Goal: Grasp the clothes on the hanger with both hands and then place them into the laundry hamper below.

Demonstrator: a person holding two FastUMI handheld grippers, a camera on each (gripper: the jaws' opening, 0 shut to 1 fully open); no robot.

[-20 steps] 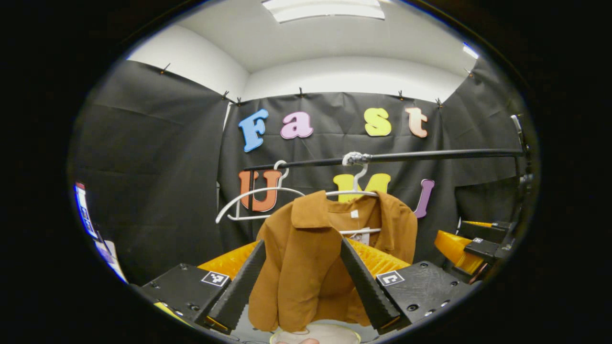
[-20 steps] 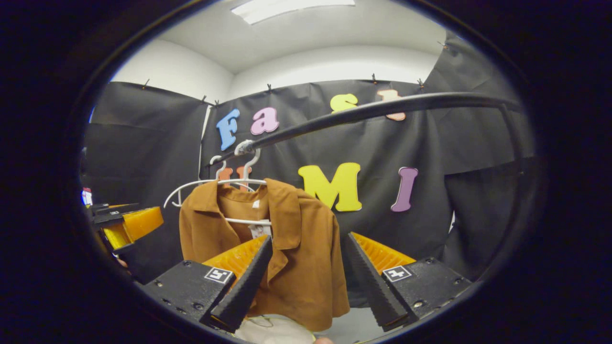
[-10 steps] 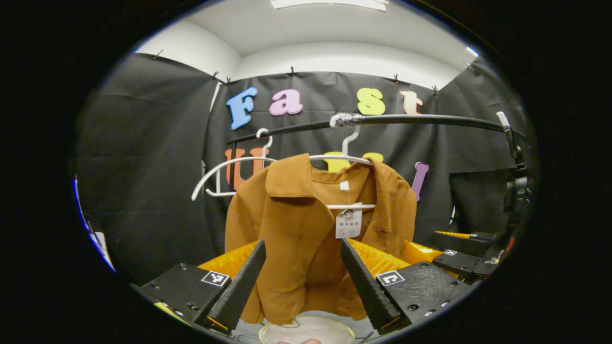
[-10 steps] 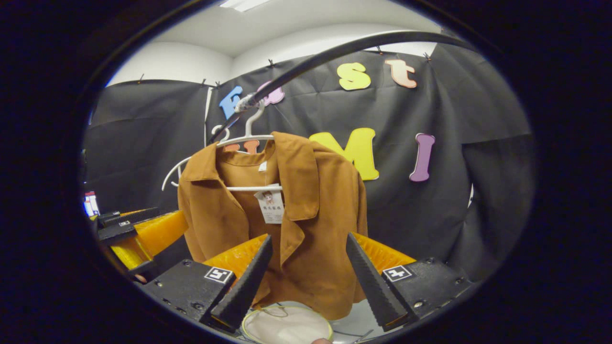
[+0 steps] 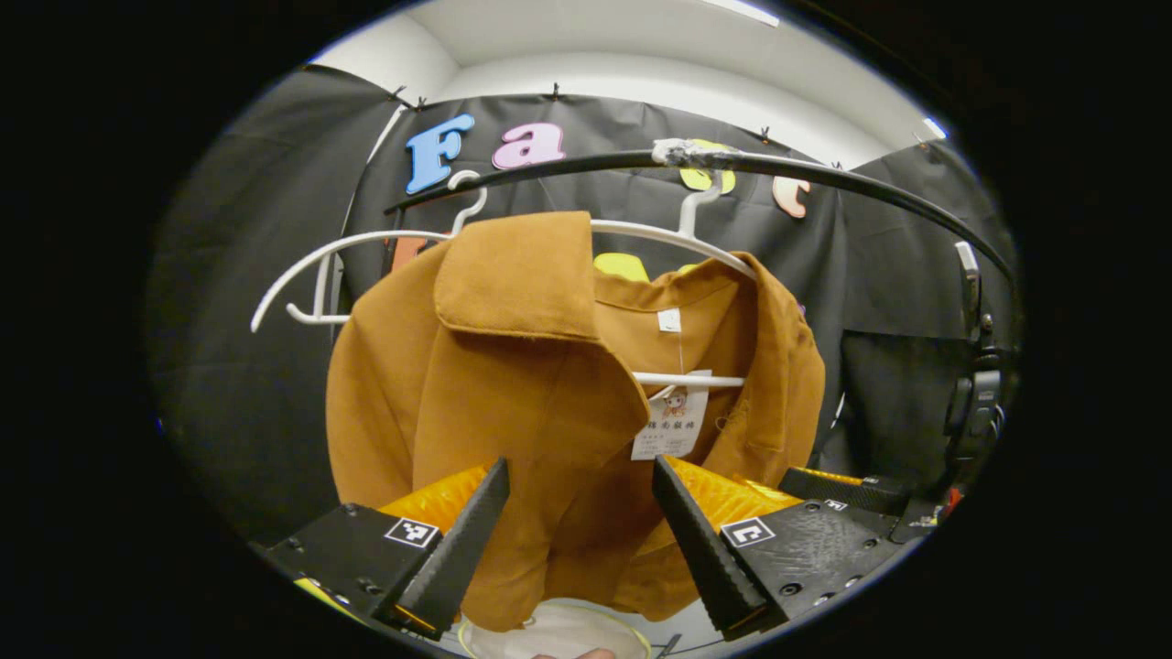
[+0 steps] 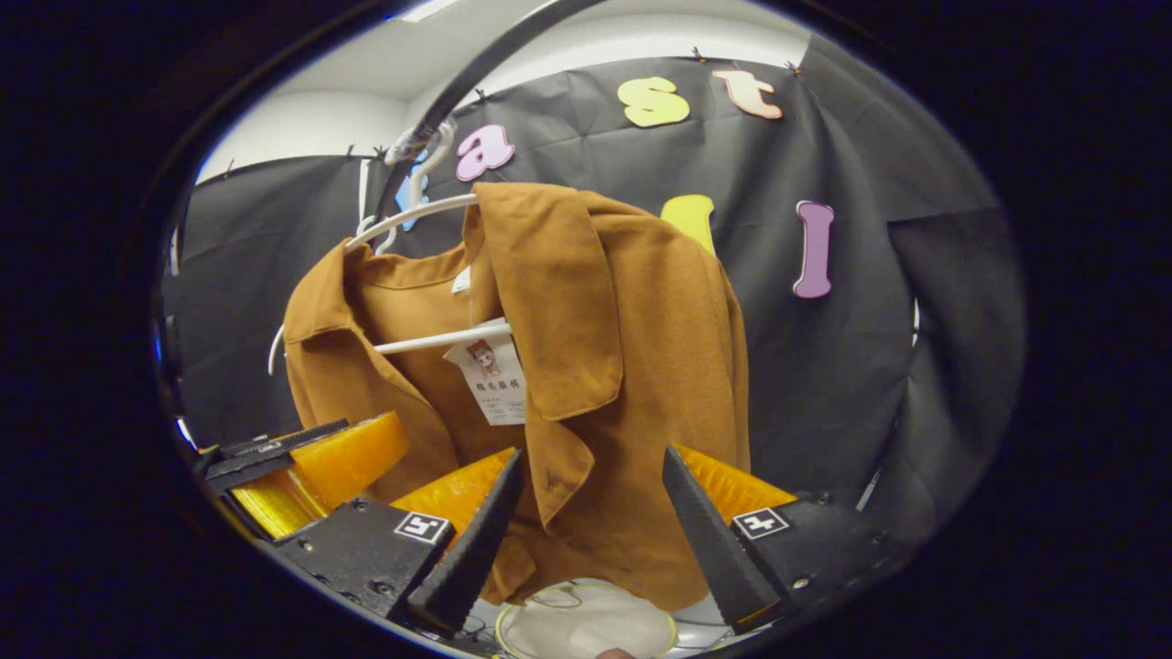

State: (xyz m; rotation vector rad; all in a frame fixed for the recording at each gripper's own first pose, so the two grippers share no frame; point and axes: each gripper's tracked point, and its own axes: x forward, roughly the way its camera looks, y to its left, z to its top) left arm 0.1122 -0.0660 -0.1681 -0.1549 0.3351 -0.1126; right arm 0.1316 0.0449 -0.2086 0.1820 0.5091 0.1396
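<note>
Left gripper view, felt-like brown jacket [image 5: 513, 384], thin white hanger [image 5: 641, 233], both ridged grippers agape.

No legible text on hangtag [image 5: 671, 423].

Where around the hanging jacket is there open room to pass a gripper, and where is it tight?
Free: right of the brown jacket against the cloth wall, and under its hem above the hamper. Crowded: the collar, where hanger, tag and rail meet, and where the spare hanger hangs alongside.

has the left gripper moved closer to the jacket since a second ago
Yes. The left gripper has come forward: against the fixed rail, the brown jacket looms larger.
</note>
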